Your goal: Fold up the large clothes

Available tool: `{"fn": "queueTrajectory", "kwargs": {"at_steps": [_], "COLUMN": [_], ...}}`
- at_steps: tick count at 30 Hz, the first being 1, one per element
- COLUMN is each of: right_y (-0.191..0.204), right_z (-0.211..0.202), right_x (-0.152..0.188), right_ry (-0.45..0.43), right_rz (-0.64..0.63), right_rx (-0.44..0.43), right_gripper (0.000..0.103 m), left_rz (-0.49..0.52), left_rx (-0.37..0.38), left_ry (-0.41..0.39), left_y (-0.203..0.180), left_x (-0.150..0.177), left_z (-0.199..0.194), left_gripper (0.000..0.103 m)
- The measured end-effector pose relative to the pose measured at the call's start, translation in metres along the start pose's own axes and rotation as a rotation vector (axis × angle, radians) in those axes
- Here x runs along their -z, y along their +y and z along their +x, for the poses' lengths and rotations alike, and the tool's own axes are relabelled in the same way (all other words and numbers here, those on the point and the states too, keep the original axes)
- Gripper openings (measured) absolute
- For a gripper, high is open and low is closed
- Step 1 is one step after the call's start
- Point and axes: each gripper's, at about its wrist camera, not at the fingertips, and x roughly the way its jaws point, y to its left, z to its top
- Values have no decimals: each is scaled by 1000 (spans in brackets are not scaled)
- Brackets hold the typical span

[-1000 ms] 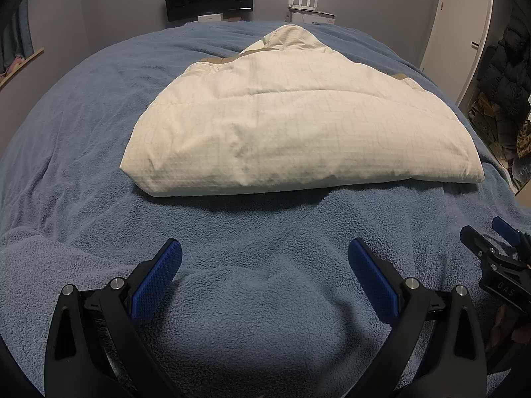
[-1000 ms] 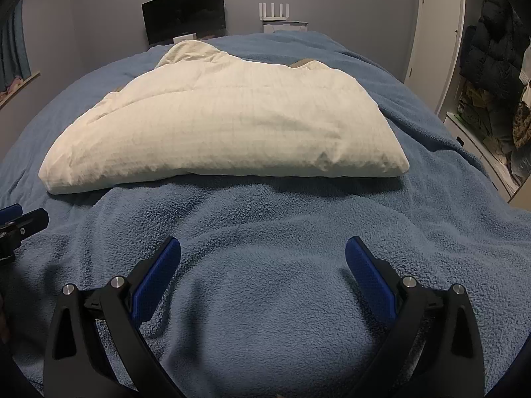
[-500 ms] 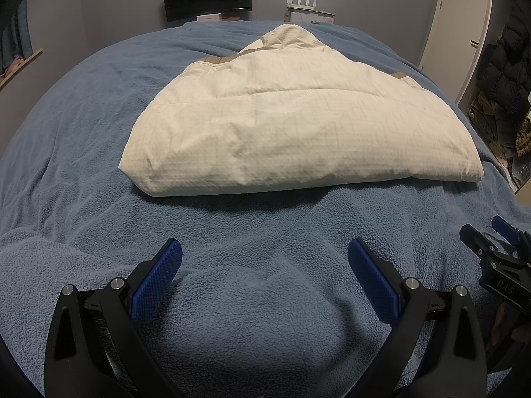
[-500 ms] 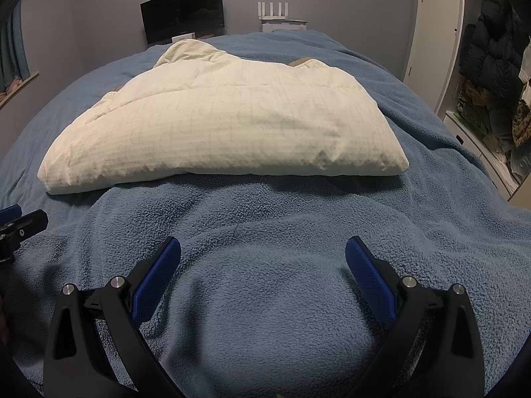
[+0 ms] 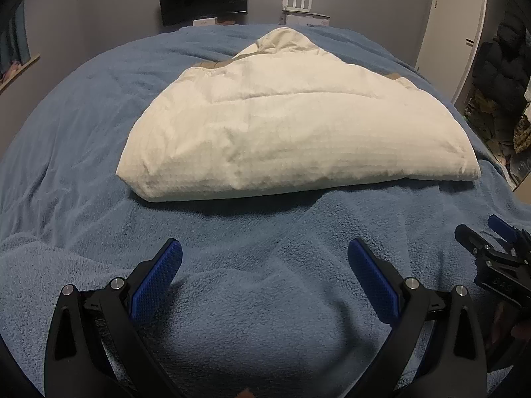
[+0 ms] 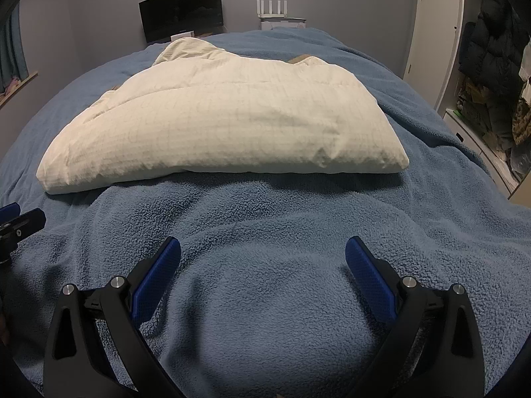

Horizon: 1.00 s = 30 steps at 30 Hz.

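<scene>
Left gripper (image 5: 264,257) low and level, jaws spread wide, blue pads (image 5: 156,278) facing inward, nothing between them, right gripper (image 6: 263,255) just beside it on the right, same height, jaws equally wide, blue pads (image 6: 370,278) empty

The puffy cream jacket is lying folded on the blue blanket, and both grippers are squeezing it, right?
Not quite. The puffy cream quilted jacket does lie folded on the fuzzy blue blanket, but neither gripper holds it. Both wrist views show the left gripper and right gripper open, apart from the jacket.
</scene>
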Motion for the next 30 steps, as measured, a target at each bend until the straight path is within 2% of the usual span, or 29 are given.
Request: {"fn": "queueTrajectory", "kwargs": {"at_steps": [10, 30], "right_y": [2, 3], "right_z": [0, 0], "right_x": [2, 1], "right_ry": [6, 9], "right_rz": [4, 5], "right_rx": [0, 0], "right_gripper": [95, 95], "left_rz": [61, 52], "left_rx": [28, 36], "left_ry": [-22, -8], "left_y": [-7, -1], "left_x": [-1, -2], "left_z": [-4, -2], "left_gripper": [96, 96]}}
